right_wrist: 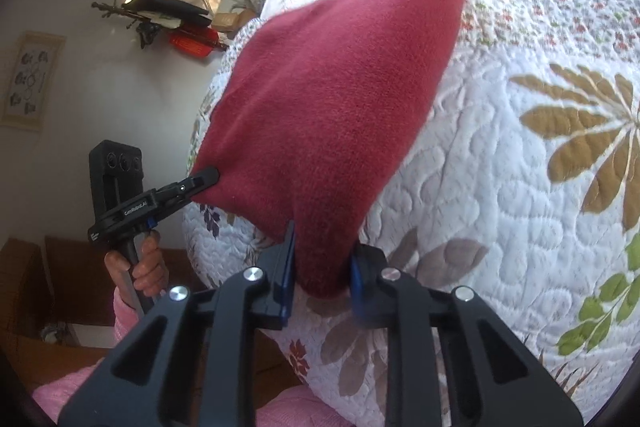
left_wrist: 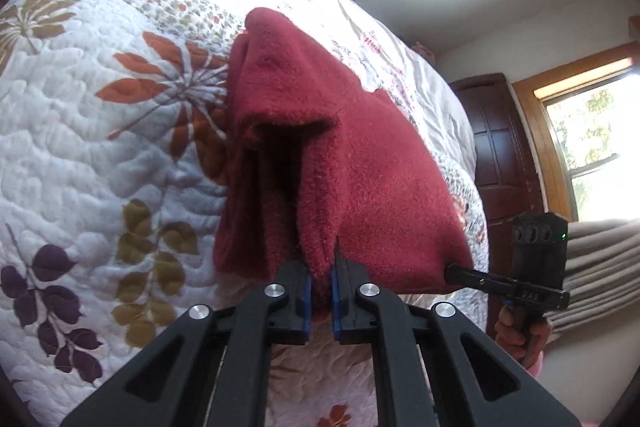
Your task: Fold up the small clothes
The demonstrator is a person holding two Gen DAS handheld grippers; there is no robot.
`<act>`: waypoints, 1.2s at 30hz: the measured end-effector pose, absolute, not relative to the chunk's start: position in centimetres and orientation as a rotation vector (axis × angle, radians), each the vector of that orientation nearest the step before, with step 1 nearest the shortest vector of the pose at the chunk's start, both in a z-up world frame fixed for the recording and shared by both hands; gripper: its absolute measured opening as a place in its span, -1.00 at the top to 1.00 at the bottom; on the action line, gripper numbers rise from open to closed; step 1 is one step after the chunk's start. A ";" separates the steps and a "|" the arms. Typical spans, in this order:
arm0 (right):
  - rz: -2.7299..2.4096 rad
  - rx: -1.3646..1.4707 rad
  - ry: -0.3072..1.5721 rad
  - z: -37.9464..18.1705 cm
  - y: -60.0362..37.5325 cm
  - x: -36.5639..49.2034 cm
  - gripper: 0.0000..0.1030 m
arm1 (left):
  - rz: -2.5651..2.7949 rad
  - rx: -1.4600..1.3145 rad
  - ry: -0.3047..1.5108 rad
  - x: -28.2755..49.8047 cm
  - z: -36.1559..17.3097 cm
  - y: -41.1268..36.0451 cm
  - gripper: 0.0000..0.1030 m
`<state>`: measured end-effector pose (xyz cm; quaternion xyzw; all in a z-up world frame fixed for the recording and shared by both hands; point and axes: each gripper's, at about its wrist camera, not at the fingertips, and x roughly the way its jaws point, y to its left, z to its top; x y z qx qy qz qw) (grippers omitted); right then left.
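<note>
A dark red fleece garment (left_wrist: 352,155) hangs lifted above the floral quilt, folded over on itself with a dark hollow between its layers. My left gripper (left_wrist: 321,279) is shut on its near lower corner; the blue pads pinch the fleece. In the right wrist view the same red garment (right_wrist: 332,99) stretches up toward the bed's far side, and my right gripper (right_wrist: 323,267) is shut on its other lower corner. Each gripper shows in the other's view: the right gripper (left_wrist: 452,273) at the garment's right edge, the left gripper (right_wrist: 208,177) at its left edge.
The white quilt (left_wrist: 100,131) with leaf and flower prints covers the bed under the garment. A dark wooden door (left_wrist: 496,147) and a sunlit window (left_wrist: 592,131) stand to the right. A person's hand (right_wrist: 140,267) in a pink sleeve holds the left gripper's handle. Wall items (right_wrist: 172,19) hang at left.
</note>
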<state>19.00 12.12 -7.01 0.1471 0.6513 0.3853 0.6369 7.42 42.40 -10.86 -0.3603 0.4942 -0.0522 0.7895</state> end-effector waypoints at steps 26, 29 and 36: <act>0.730 0.199 1.406 -5.7 11.7 23.6 -0.35 | 0.027 -0.710 1.025 14.8 -8.3 44.7 -0.04; 0.684 0.186 1.434 -7.3 12.7 24.4 -0.33 | 0.042 -0.725 1.075 17.5 -9.8 45.1 -0.02; 0.658 0.182 1.471 -10.0 13.2 24.2 -0.24 | 0.083 -0.624 1.126 18.3 -12.3 44.7 0.28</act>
